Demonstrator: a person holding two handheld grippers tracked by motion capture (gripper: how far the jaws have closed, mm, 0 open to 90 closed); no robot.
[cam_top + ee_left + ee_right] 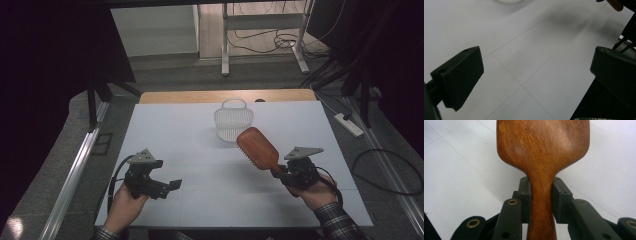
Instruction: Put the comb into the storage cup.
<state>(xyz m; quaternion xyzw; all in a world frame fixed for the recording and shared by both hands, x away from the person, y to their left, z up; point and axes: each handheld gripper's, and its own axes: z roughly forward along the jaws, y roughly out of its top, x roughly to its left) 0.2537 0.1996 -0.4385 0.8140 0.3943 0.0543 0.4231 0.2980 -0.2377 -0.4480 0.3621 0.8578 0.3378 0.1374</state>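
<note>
You have the wooden hairbrush (257,148) clamped by its handle in your right gripper (280,172), lifted above the bench (190,130) near the white basket (233,120), while your left gripper (170,186) hangs wide open and empty; next, probably carry the brush over the basket and lower it in.

On the white table (200,150), the white perforated plastic basket (233,121) sits toward the far edge, near the middle. The brown wooden paddle hairbrush (257,148) is just in front of it, slightly right, its handle in the right gripper (283,174). The left gripper (170,187) is well apart at the near left.
</note>
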